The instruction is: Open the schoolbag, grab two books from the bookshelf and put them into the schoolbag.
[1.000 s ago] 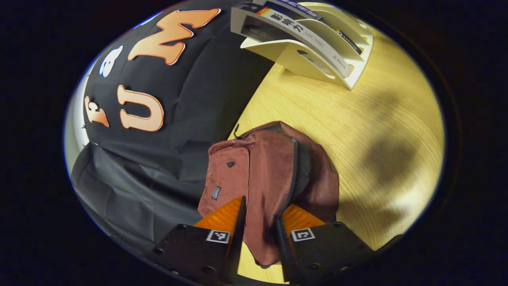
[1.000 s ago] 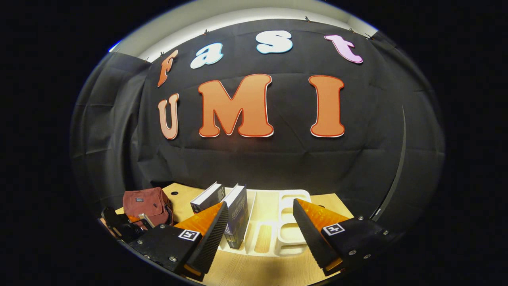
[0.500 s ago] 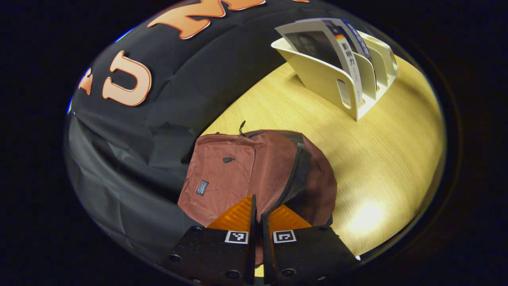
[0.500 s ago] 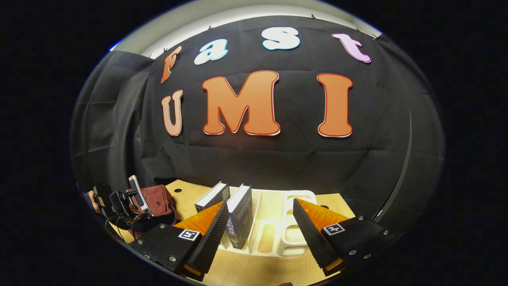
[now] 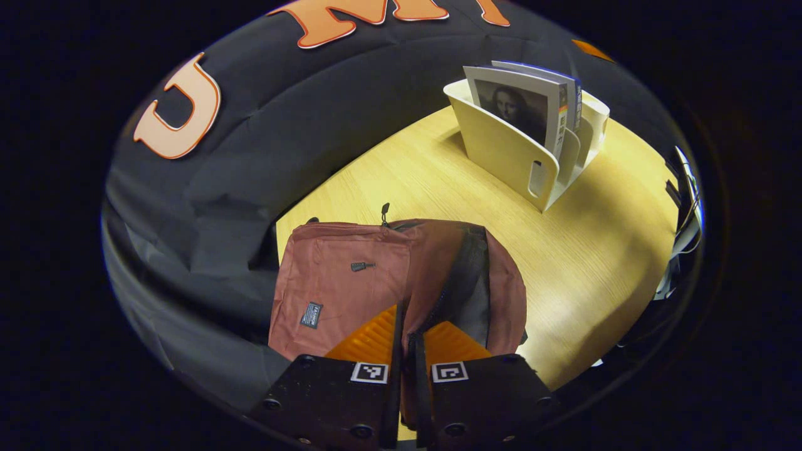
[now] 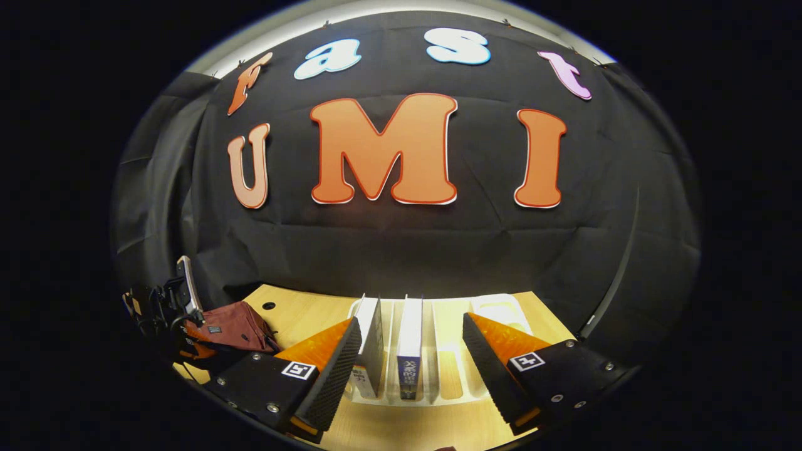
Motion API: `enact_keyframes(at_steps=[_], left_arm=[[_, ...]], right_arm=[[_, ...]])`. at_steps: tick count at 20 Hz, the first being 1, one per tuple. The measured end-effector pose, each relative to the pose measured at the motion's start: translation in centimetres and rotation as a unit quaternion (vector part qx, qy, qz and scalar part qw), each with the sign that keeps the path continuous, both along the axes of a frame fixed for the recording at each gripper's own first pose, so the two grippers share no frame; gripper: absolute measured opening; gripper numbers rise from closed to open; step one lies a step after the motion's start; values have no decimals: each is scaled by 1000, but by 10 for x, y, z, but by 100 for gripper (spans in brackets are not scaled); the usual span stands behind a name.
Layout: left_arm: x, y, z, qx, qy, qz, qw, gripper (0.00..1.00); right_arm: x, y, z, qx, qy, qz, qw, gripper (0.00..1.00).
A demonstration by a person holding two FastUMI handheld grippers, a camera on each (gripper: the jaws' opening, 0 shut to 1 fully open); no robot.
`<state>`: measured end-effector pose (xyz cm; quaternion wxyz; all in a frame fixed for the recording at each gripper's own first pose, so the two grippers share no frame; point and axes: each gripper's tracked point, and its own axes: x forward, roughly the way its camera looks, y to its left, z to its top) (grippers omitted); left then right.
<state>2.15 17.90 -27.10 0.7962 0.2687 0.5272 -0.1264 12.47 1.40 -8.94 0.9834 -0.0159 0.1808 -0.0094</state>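
Schoolbag (image 5: 351, 282) label unreadable, pinched by left gripper (image 5: 408, 335).

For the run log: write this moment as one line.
left gripper: shut on schoolbag flap | right gripper: open, facing books in bookshelf | books packed: none

The left gripper (image 5: 406, 326) is pointing forward and down, and its two fingers are pressing together with only a thin gap. The right gripper (image 6: 410, 351) is staying level, and its fingers are standing wide apart, holding nothing between them.
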Motion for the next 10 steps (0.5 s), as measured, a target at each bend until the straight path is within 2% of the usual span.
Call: enact_keyframes(at_steps=[3,6,10], left_arm=[[4,5,7,-38,28,-13,999,8],[9,11,15,-85,49,-12,995,7],[17,20,19,-111,63,1,992,5]], right_arm=[[9,23,-12,-20,46,-9,999,96],[18,38,-29,-11,98,-16,995,97],[31,55,-49,-43,164,16,985,97]])
